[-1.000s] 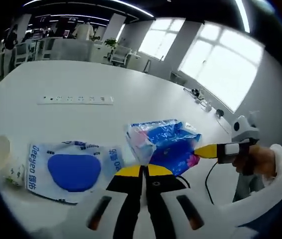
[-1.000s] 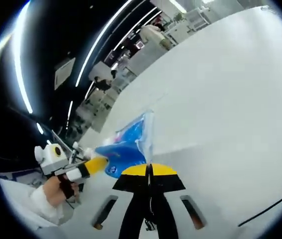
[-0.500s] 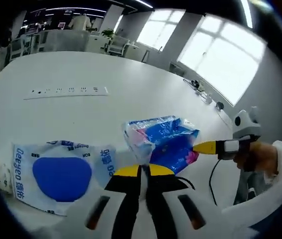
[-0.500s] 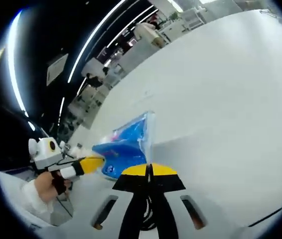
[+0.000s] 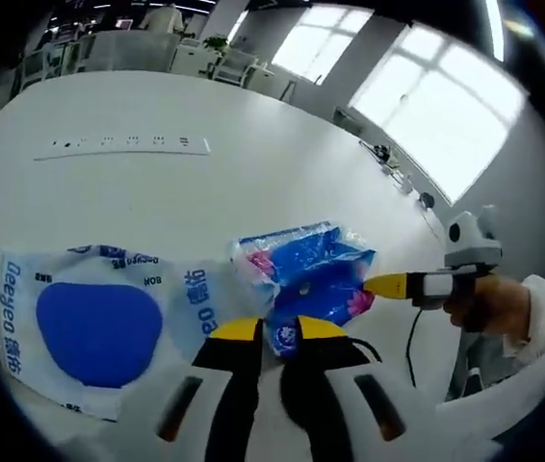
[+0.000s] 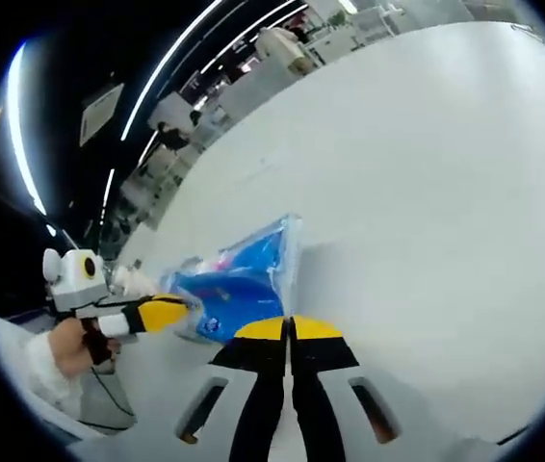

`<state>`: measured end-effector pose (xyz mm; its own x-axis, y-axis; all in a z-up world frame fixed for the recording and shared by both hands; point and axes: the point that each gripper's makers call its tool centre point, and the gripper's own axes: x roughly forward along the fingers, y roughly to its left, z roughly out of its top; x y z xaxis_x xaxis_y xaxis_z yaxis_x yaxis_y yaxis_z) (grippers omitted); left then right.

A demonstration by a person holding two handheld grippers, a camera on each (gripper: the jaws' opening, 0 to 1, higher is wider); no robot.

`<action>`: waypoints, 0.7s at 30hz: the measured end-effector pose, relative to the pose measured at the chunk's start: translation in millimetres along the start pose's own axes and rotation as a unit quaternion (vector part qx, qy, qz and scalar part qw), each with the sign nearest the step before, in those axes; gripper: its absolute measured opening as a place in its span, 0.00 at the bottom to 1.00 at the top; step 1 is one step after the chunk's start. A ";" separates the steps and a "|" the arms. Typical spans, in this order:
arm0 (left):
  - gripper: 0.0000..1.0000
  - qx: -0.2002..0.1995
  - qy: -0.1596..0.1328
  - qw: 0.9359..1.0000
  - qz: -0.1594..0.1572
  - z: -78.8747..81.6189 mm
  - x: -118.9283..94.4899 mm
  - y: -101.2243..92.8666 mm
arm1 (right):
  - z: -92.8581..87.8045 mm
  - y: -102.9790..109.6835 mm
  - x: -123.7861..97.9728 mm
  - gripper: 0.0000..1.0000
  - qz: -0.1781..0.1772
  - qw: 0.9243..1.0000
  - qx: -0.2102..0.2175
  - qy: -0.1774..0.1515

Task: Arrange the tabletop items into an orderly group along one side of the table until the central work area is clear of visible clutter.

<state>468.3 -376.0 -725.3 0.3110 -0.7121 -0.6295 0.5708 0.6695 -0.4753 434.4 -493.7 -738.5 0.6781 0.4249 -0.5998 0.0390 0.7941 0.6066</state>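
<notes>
Blue pack lies by the wipes. Left gripper is a little open, holding nothing. Right gripper pinches it, ready to slide it aside.

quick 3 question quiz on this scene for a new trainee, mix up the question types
1. True or false: the left gripper has its jaws pressed shut.
2. In the left gripper view, what lies on the table just left of the blue pack?
A. a white pack with a blue oval
B. a mug
C. a keyboard
3. Short answer: what is the long white thing lying far across the table in the left gripper view?

Key
1. False: the jaws stand apart, with a corner of the blue pack between them.
2. A
3. A power strip
</notes>
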 end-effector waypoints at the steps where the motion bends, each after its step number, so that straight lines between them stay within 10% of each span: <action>1: 0.10 0.001 0.000 1.000 0.000 0.1 0.5 -0.1 | -0.5 -1.1 0.8 0.00 -0.001 1.000 -0.001 0.001; 21: 0.11 -0.001 -0.014 1.000 0.023 6.6 -0.3 8.4 | -3.2 -9.8 15.5 0.01 -0.007 1.000 -0.018 0.018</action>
<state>478.0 -371.6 -725.1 0.3585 -0.6865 -0.6326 0.5547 0.7017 -0.4472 442.2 -493.5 -755.5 0.6507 0.4289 -0.6267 0.0213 0.8146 0.5796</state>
